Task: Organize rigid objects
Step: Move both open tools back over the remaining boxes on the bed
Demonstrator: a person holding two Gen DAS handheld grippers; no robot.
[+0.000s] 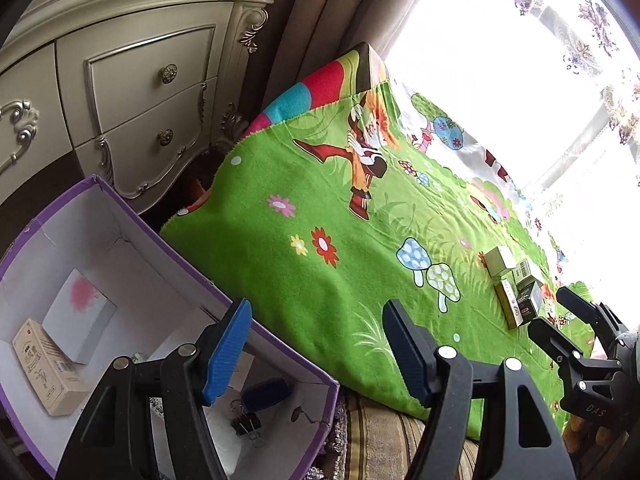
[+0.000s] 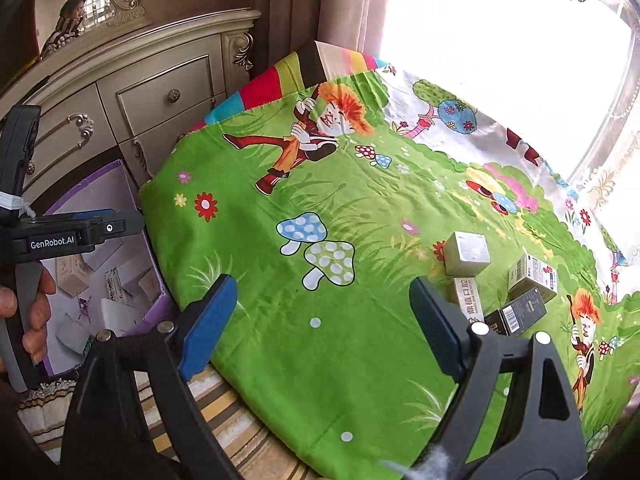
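1. A bright window with patterned curtains lights a room with a cream carved dresser (image 1: 132, 92); a green cartoon cloth (image 1: 304, 280) covers the desk.
2. A purple-edged box (image 1: 168, 264) sits off the cloth's left edge, already holding a beige carton (image 1: 48, 376), a white box (image 1: 82, 320), binder clips and other small items.
3. Four small cartons (image 2: 504, 280) are clustered together on the cloth's right side, not yet sorted.
4. The left claw (image 1: 316, 344) hangs with its jaws spread and nothing between them, straddling the box's near wall and the cloth.
5. The right claw (image 2: 324, 320) is spread wide and empty above the cloth, the cartons just beside its right finger.
6. My reading: this is the reach between deposits, with part of the sorting done.
7. The next move calls for steering the right claw onto one carton, likely the nearest dark one (image 2: 516, 314), closing across its narrow faces without knocking its neighbours, then carrying it to the box.
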